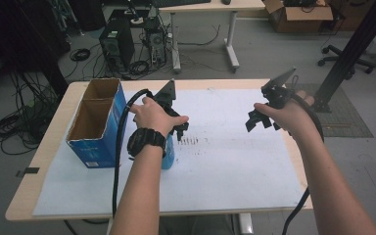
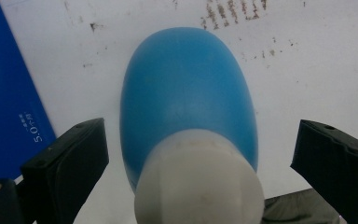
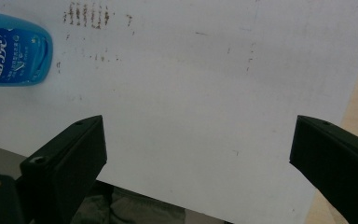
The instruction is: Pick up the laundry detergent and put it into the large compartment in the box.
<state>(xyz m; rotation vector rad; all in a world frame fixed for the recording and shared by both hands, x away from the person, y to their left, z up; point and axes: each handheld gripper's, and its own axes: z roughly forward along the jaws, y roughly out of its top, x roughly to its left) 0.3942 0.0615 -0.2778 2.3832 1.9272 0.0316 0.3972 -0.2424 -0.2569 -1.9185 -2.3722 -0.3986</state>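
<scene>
Both fingers of the left gripper [image 2: 200, 163] stand spread wide on either side of a blue bottle [image 2: 186, 98] with a white cap [image 2: 198, 182], not touching it. That bottle stands on the white sheet [image 1: 235, 161] just right of the blue box [image 1: 95, 122]. Over at the right, the right gripper [image 3: 198, 158] is also spread, grasping nothing.

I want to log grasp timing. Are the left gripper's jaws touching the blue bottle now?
Apart. In the left gripper view, the left gripper stands open around the blue bottle, and white paper shows between each jaw and the bottle's sides.
</scene>
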